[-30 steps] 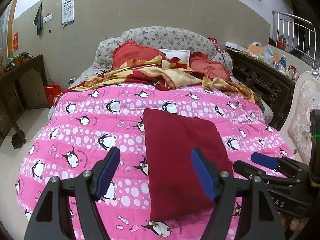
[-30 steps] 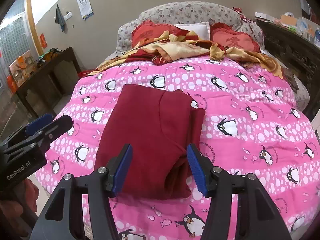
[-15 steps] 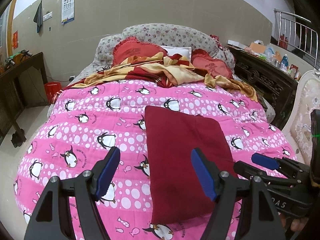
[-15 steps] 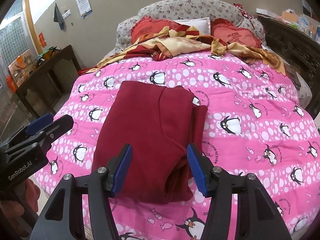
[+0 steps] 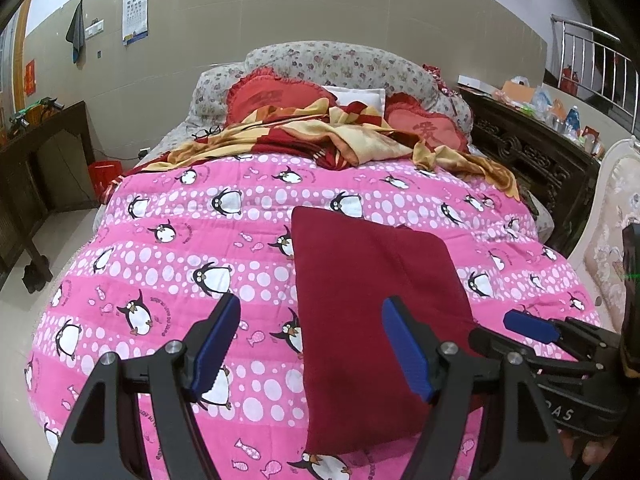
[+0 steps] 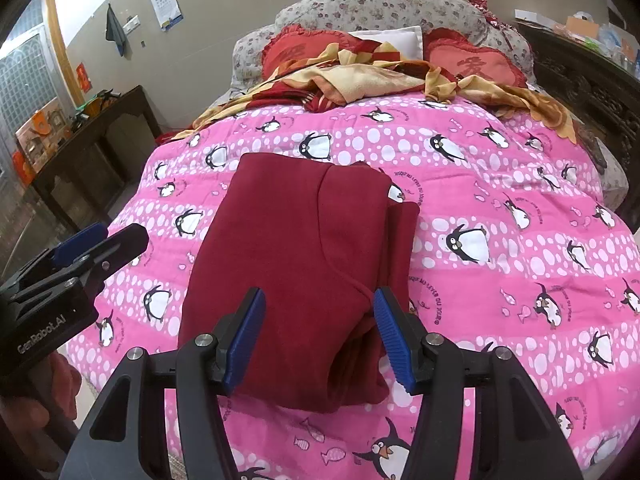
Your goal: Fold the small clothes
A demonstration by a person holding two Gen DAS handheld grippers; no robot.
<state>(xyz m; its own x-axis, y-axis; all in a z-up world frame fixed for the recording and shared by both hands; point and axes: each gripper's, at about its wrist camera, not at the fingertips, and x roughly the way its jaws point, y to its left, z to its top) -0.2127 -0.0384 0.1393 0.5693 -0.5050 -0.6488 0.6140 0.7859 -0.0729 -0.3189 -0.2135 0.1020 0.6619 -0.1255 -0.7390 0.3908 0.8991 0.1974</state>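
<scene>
On the pink penguin quilt (image 6: 500,200) of the bed lies one dark red garment (image 6: 296,264), folded into a long rectangle. Its long axis runs from 6 o'clock, at the foot edge of the bed, toward 12 o'clock, where the pillows are. In the right wrist view a folded layer's seam curves down its middle, and a narrower folded strip shows along its 3 o'clock side. The near end bulges in thick layers.

Two grippers are in view, one per hand. The right gripper (image 6: 318,336) hovers over the garment's near end, its blue pads standing apart with nothing pinched between them. The left gripper (image 5: 310,346) hangs at the garment's 9 o'clock edge, also spread wide and empty: one pad over the quilt, the other over the red cloth.

At 12 o'clock, beyond the quilt, a crumpled yellow-and-red blanket (image 5: 320,136) lies across the bed. Behind it sit two red heart-shaped cushions (image 5: 276,96) and one white pillow (image 5: 358,96) against a floral headboard (image 5: 332,60).
</scene>
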